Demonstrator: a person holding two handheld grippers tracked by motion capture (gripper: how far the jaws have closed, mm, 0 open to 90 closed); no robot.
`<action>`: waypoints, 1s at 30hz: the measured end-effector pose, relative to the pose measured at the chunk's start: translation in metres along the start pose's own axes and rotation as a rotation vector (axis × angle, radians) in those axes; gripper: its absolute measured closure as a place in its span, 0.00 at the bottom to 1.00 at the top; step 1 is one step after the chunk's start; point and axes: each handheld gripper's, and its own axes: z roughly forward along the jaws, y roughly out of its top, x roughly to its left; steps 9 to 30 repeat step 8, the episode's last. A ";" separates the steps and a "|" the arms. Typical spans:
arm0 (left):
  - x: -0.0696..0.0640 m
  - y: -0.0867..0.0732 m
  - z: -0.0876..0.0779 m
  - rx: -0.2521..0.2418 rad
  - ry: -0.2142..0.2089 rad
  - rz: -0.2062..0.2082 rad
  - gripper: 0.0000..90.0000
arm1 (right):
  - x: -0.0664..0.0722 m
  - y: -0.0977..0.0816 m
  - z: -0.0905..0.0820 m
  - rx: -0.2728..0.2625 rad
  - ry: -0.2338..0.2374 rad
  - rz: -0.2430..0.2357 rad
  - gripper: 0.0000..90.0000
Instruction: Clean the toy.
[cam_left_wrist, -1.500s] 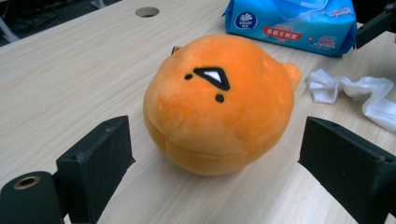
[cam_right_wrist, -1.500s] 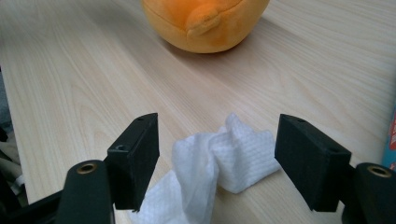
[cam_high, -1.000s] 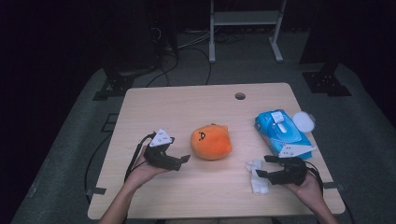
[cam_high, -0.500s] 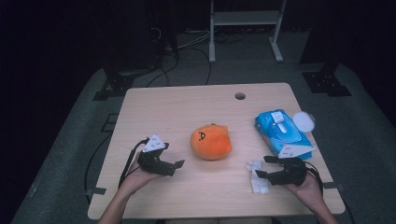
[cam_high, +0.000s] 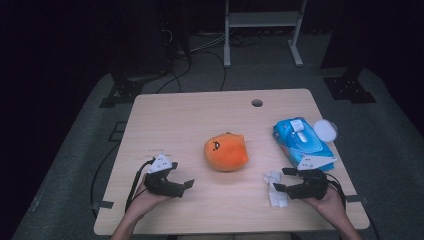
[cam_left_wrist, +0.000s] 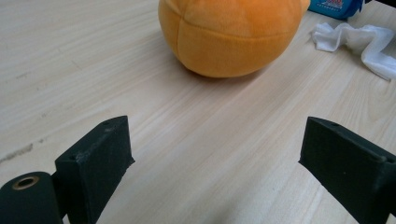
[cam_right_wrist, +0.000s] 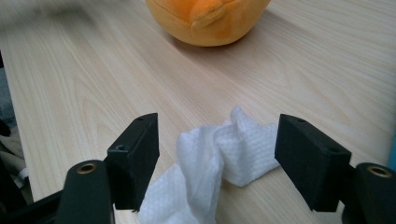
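An orange plush toy (cam_high: 226, 151) sits mid-table. A crumpled white wipe (cam_high: 276, 190) lies to its right, near the front edge. My right gripper (cam_high: 280, 180) points left at the wipe and is open. In the right gripper view the wipe (cam_right_wrist: 219, 154) lies between the black jaws of that gripper (cam_right_wrist: 217, 144), with a gap on each side. My left gripper (cam_high: 184, 179) rests low at the front left, open, pointing right toward the toy. In the left gripper view the plush toy (cam_left_wrist: 229, 37) stands ahead of the empty left gripper (cam_left_wrist: 212, 154).
A blue pack of wipes (cam_high: 301, 143) lies at the right, with a white round lid (cam_high: 325, 130) beside it at the table's right edge. The wooden table (cam_high: 190, 120) has a cable hole (cam_high: 257, 103) near its far edge. Dark floor and stands surround it.
My left hand has come down and back toward the near edge with its jaws open. The right hand, wipe and toy have stayed put.
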 end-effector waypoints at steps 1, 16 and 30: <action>0.000 -0.002 0.000 0.004 -0.001 0.000 0.10 | 0.000 0.000 0.000 0.000 0.000 0.000 0.33; -0.003 -0.011 0.002 0.007 0.003 -0.003 0.10 | 0.000 0.000 0.000 0.000 0.000 -0.001 0.33; -0.003 -0.011 0.002 0.007 0.003 -0.003 0.10 | 0.000 0.000 0.000 0.000 0.000 -0.001 0.33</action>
